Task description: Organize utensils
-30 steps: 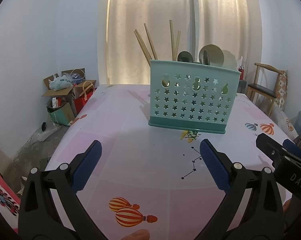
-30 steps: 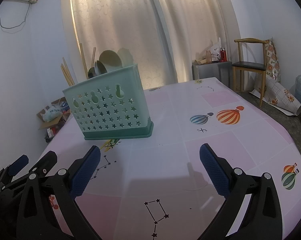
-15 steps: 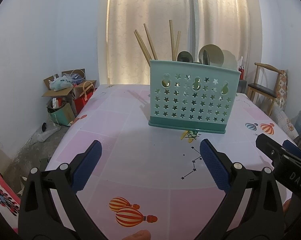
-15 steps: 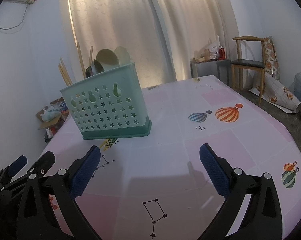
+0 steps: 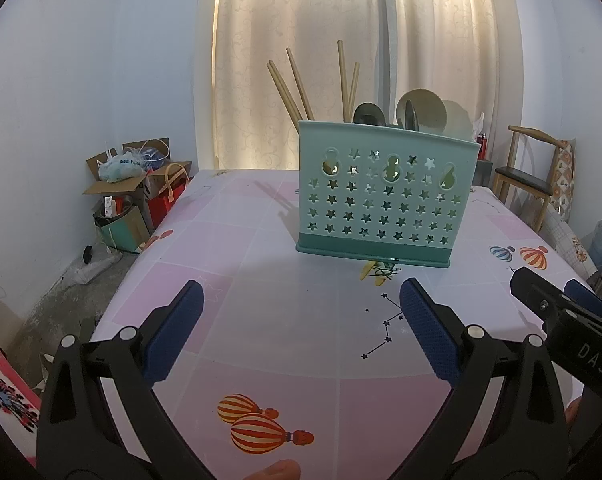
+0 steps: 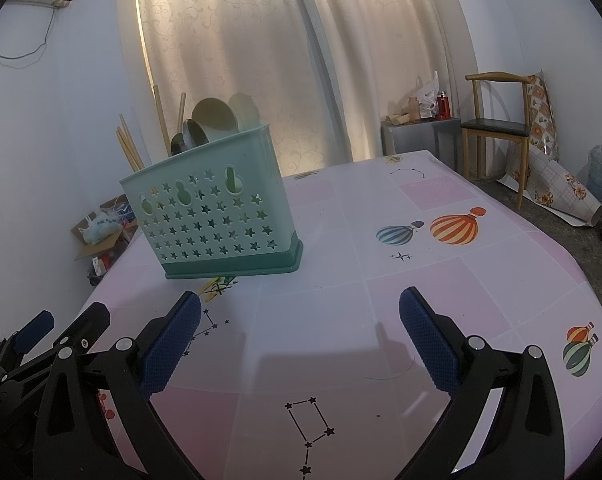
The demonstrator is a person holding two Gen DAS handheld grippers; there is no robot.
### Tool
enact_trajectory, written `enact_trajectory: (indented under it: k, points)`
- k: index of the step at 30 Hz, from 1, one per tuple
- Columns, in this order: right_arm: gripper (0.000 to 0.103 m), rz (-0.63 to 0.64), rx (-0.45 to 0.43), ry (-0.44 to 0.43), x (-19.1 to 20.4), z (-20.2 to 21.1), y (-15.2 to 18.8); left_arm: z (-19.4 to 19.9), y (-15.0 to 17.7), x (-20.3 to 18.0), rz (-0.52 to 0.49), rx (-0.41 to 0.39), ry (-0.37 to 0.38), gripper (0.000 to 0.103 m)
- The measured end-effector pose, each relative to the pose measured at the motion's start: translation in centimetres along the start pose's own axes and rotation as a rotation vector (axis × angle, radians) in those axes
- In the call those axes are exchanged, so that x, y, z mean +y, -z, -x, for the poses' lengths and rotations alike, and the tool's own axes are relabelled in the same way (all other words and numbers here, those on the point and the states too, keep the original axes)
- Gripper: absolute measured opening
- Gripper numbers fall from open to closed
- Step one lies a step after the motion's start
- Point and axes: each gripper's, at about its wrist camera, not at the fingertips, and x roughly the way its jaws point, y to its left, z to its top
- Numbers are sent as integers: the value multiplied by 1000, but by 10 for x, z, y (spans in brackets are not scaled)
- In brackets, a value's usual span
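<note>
The left gripper (image 5: 301, 312) has its two blue tips wide apart, holding nothing. The green basket (image 5: 385, 196) stands on the table (image 5: 229, 248), ahead of it and a little right. Chopsticks (image 5: 289, 84) and spoons (image 5: 421, 110) stick out the top. The right gripper (image 6: 301, 312) is spread wide too; the basket sits ahead to its left.
</note>
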Motion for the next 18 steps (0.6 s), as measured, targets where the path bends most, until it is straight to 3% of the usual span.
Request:
enact_trajectory:
  k: [18]
  points:
    - [97,0,1,-1,-1,0,0,-1,-2,2,0,3,-4,95]
